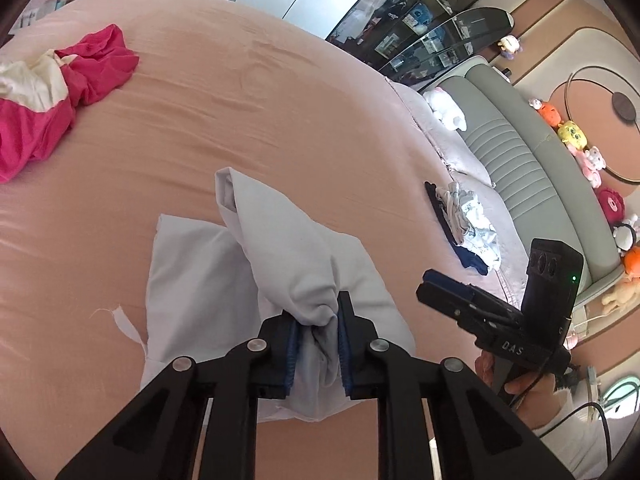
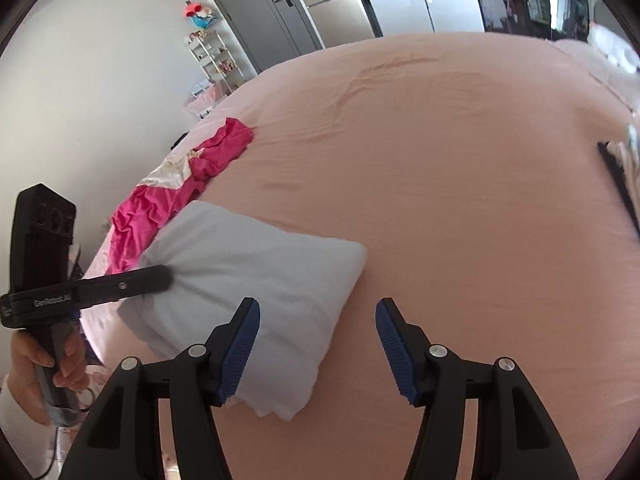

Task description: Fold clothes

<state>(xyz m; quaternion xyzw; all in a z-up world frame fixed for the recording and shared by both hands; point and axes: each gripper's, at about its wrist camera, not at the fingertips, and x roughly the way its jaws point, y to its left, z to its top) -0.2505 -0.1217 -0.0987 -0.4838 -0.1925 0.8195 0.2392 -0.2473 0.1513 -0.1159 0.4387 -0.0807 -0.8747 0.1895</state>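
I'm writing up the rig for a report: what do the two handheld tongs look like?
Both tongs, left and right, are black linkage frames with silver pivot rivets and ribbed blue pads. Each carries a black camera block with a green light; white lettering marks the bodies. A black cable trails behind. A white sleeve shows.

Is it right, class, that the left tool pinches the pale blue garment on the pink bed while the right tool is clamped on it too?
Not quite. The right tool is open and empty, as the right wrist view shows. The left tool does pinch the pale blue garment.
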